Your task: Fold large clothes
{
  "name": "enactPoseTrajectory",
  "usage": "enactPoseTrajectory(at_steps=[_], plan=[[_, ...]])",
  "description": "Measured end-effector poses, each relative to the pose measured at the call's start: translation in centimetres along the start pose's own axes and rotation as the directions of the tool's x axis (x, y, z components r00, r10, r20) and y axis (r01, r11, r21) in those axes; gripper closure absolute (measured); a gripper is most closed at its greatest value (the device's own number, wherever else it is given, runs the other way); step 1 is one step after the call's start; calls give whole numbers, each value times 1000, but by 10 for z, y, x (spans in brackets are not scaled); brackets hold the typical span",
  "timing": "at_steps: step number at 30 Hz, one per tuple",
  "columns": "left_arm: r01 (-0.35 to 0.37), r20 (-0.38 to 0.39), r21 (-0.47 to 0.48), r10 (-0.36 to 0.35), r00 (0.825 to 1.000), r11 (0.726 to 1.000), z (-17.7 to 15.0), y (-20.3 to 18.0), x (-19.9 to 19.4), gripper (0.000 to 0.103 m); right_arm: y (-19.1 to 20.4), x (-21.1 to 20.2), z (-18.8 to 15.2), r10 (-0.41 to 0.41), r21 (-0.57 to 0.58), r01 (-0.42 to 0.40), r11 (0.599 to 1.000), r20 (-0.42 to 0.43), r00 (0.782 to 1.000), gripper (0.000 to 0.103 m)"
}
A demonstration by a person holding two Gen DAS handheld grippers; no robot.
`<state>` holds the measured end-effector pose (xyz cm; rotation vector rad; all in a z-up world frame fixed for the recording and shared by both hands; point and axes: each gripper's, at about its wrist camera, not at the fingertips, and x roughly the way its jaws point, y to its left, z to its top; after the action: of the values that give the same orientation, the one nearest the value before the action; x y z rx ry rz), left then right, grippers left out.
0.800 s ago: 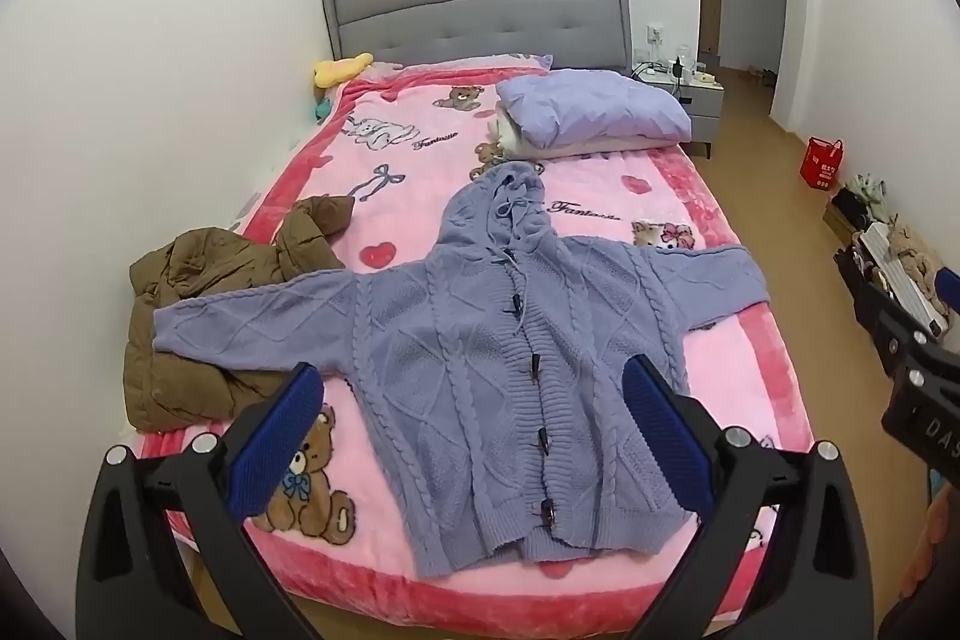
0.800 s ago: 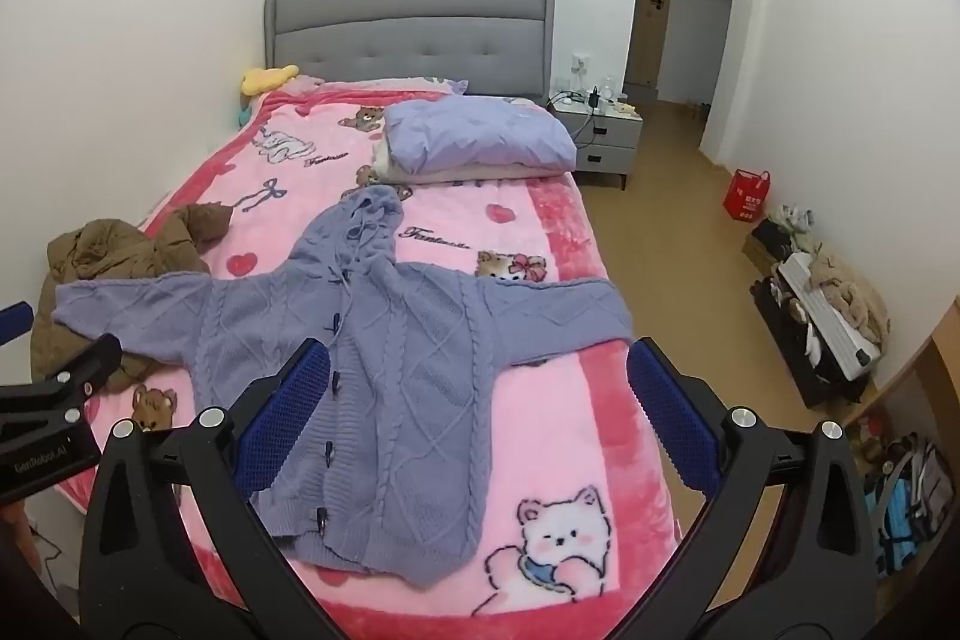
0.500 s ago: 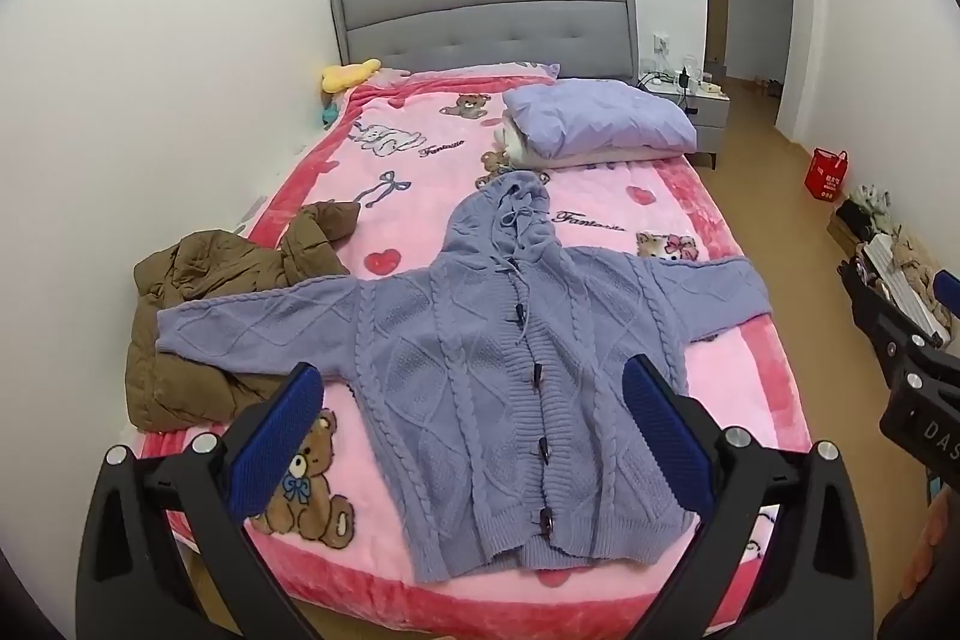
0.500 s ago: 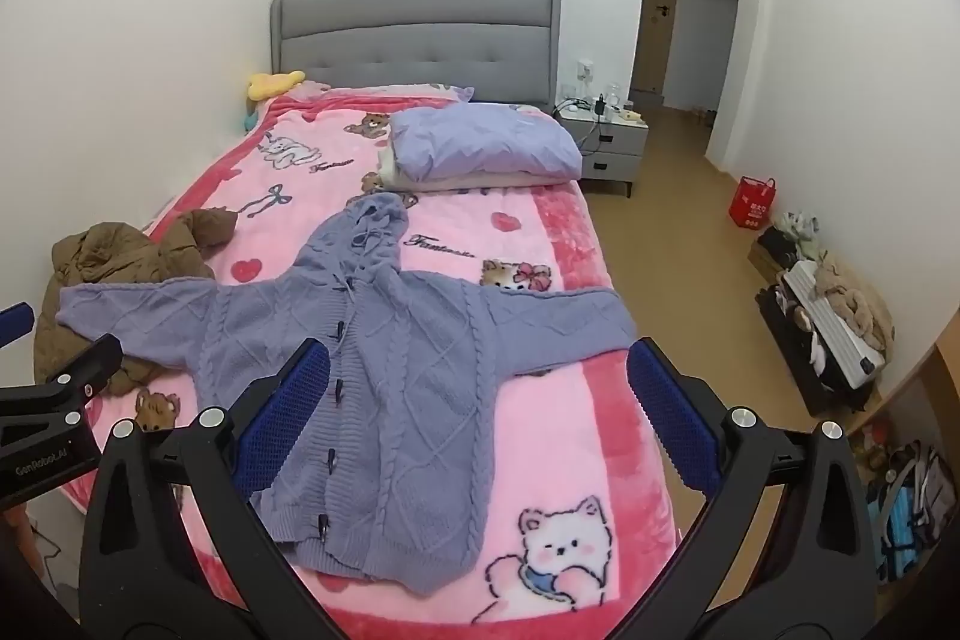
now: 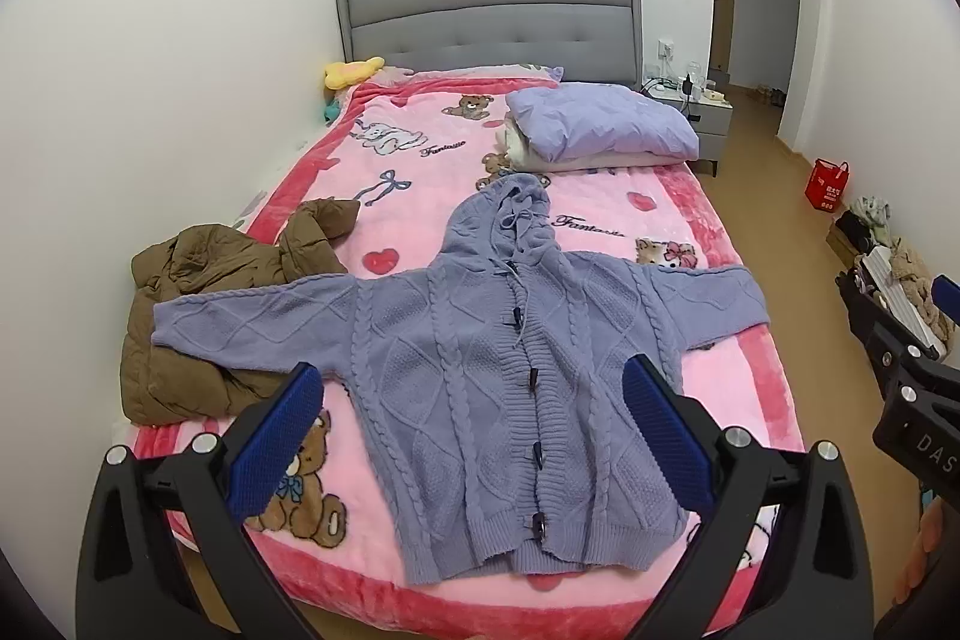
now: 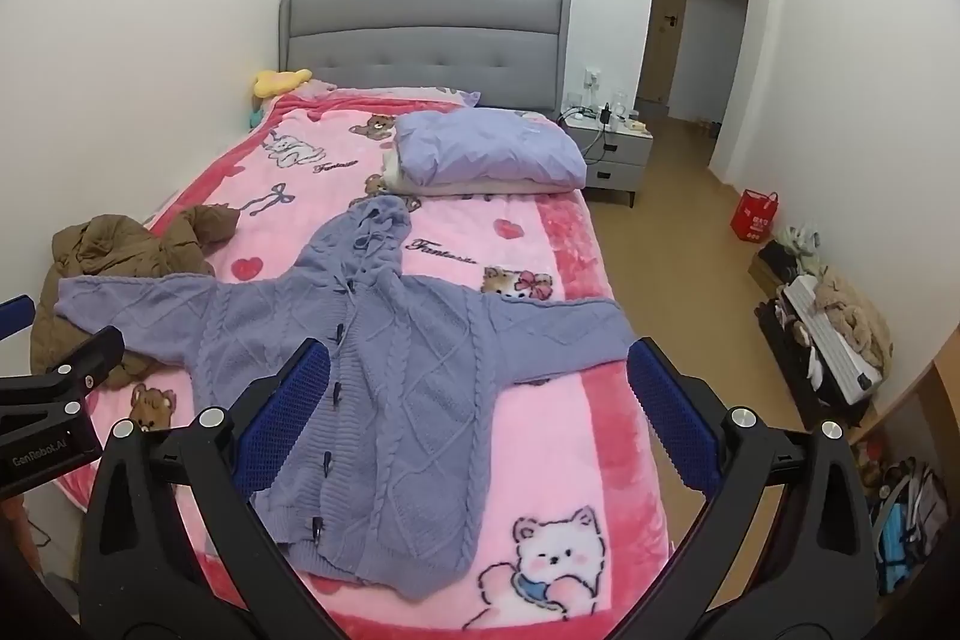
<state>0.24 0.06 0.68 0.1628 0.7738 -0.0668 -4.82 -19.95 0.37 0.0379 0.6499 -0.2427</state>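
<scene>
At the foot of the bed, both grippers pulled back from a spread cardigan, nothing folded yet.

At nine o'clock a brown jacket (image 5: pixel 198 322) lies crumpled on the bed (image 5: pixel 420 148), the purple cardigan (image 5: pixel 522 358) resting one sleeve over it; the cardigan lies flat, buttoned, hood toward twelve o'clock, hem toward six. Compared with the views a moment ago, the garment sits a little smaller and higher in both wrist views, so the hands have drawn back and lifted slightly while the cloth itself has not shifted. The left gripper (image 5: pixel 474 430) hovers with jaws released wide, holding nothing; at three o'clock the right gripper (image 6: pixel 480 421) is likewise spread and empty. This looks like a framing pause before the first grasp, probably at the sleeves.
</scene>
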Motion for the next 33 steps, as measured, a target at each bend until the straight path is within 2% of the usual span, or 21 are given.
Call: enactPoseTrajectory(at_steps=[33], plan=[[-5,-7,-8,5,1000,1000,-5,3,6,5,4,2,-1,2,-13,-2,1000,1,1000,8]])
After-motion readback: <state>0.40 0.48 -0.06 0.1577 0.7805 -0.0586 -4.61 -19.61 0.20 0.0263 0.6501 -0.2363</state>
